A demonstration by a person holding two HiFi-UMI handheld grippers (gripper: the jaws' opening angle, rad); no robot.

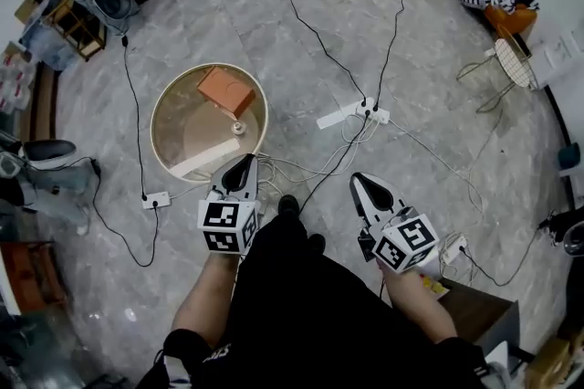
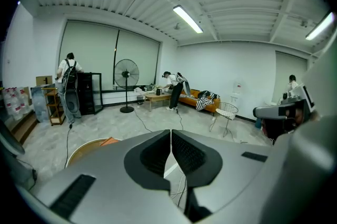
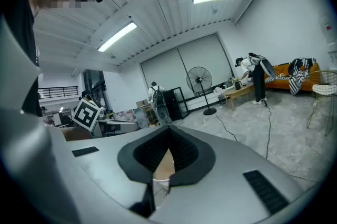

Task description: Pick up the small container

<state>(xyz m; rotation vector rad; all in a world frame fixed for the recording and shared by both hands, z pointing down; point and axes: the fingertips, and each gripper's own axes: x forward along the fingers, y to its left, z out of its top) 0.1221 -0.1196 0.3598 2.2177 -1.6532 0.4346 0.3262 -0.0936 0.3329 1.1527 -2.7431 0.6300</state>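
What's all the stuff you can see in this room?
Round table: one, tan, on the floor, left.
Box: one, orange, on the table.
Small container: one, pale, on the table near the box.
Power strips: at least two, white, on the floor.
Cables: several, black, across the floor.
Fan: one, black, far end.
Sofa: one, orange, far right.
Left gripper: one, grey, shut, empty, by the table.
Right gripper: one, grey, shut, empty, over the floor.

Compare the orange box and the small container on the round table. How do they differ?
The orange box is far bigger than the small container. The box is angular and orange-brown; the container looks round and pale. The box sits toward the far edge, the container nearer the middle. Both rest on the round table.
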